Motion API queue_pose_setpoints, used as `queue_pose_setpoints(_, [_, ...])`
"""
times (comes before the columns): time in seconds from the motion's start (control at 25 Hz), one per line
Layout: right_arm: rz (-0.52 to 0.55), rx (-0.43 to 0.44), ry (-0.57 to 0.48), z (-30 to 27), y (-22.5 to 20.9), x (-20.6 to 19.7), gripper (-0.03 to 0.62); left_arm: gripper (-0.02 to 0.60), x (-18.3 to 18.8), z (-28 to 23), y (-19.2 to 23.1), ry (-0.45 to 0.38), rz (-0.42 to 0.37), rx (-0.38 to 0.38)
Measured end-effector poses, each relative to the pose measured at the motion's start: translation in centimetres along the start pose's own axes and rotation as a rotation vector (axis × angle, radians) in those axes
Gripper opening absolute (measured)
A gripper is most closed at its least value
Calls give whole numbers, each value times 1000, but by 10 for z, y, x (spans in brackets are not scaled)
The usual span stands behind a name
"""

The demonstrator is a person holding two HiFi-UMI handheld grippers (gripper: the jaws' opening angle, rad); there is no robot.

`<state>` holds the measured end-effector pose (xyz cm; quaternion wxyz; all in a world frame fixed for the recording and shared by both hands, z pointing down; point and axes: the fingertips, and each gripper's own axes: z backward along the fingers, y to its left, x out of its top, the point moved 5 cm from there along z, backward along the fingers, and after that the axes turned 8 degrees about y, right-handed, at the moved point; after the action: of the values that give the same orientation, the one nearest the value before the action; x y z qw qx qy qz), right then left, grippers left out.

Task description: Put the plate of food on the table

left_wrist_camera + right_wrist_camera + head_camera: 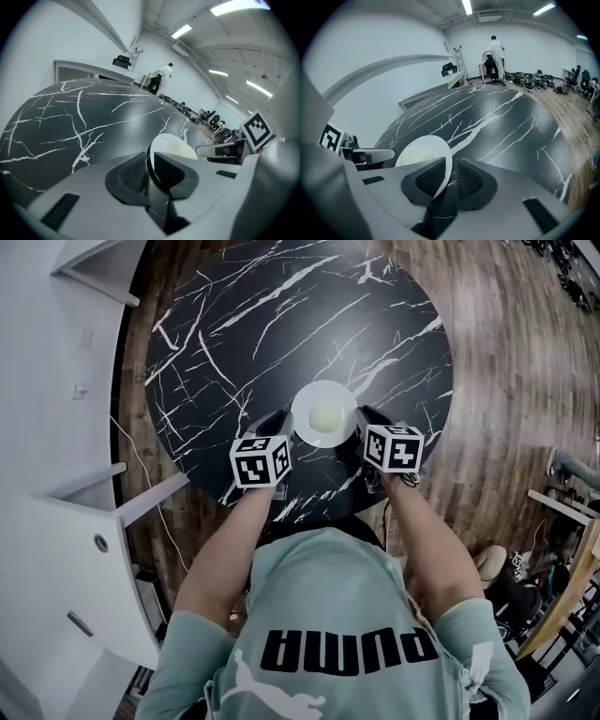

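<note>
A small white plate (323,413) with a pale round piece of food (325,415) sits over the near part of the round black marble table (234,343). My left gripper (277,423) is shut on the plate's left rim (151,159). My right gripper (361,421) is shut on its right rim (443,178). In the left gripper view the food (180,150) shows beyond the jaws. In the right gripper view the plate (419,152) stands edge-on between the pads. Whether the plate rests on the table or hangs just above it cannot be told.
White cabinets (56,549) stand at the left of the table. Dark wood floor (525,371) surrounds it, with clutter and furniture (562,568) at the right. A person in white (497,49) stands far across the room.
</note>
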<state>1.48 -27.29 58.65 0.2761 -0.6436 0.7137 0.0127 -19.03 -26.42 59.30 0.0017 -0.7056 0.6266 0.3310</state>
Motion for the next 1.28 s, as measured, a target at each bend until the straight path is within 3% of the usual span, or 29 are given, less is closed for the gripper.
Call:
queue_pose_setpoints(0.24, [44,-1,-105,33,10,1,54,8,8,26,-27,-56,-88,1])
queue_pose_setpoints(0.4, [58,-9,-156,65,23,-4,11,8,9,55,-60,-101,-120,-45])
queue_pose_setpoints(0.6, [93,4,-243,121,48,-18,9,8,-1,99,-100,-146,-165,-118])
queue_pose_setpoints(0.88, [126,-13,-356,199,65,-62,9,6,-39,151,-161,-198,-202,-193])
queue_pose_setpoints(1.28, [134,-35,-480,289,81,-138,9,6,-90,214,-224,-233,-363,-205])
